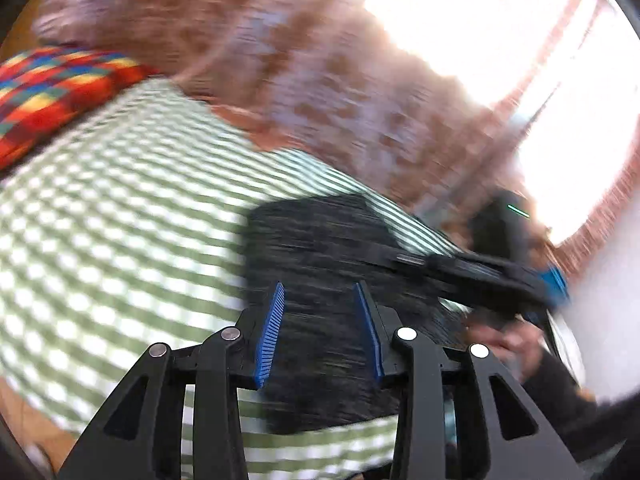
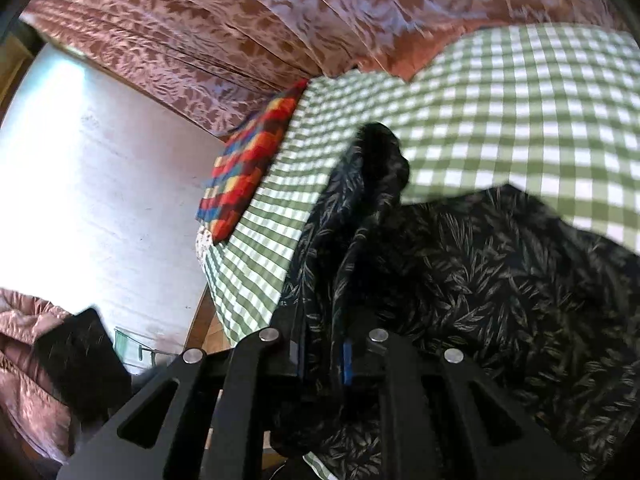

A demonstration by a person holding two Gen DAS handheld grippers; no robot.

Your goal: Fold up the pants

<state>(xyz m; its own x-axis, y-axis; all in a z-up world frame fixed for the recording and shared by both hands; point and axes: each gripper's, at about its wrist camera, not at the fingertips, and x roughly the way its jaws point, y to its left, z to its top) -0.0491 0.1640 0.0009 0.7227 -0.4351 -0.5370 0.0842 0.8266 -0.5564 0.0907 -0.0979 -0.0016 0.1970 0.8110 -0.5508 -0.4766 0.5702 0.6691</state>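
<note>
**Dark pants mid-fold on a checked bed**

Green-and-white checked bedding carries the work, with patterned reddish curtains behind it and a bright multicoloured cushion at the bed's far edge. We see the dark, leaf-printed pants spread over the near part of the bed, one portion drawn up into a bunched ridge that runs down into our right gripper. Its jaws are closed on that ridge of cloth, the blue pads almost hidden by the fabric between them.

From the left wrist view, heavily blurred, our left gripper hangs over the pants with its blue pads standing apart and nothing between them. The right gripper shows at the right of that view, beside the cloth.

We judge the fold only partly made: the cloth is gathered, not yet laid flat. The risks from here lie in the one-sided hold. With only one gripper clamped, the free layers could sag and fold unevenly, or slide toward the bed's near edge. The bunched grip may also slip, since thin fabric pinched in a thick wad can pull out under its own weight. A closing left gripper could catch the bedding along with the pants.
</note>
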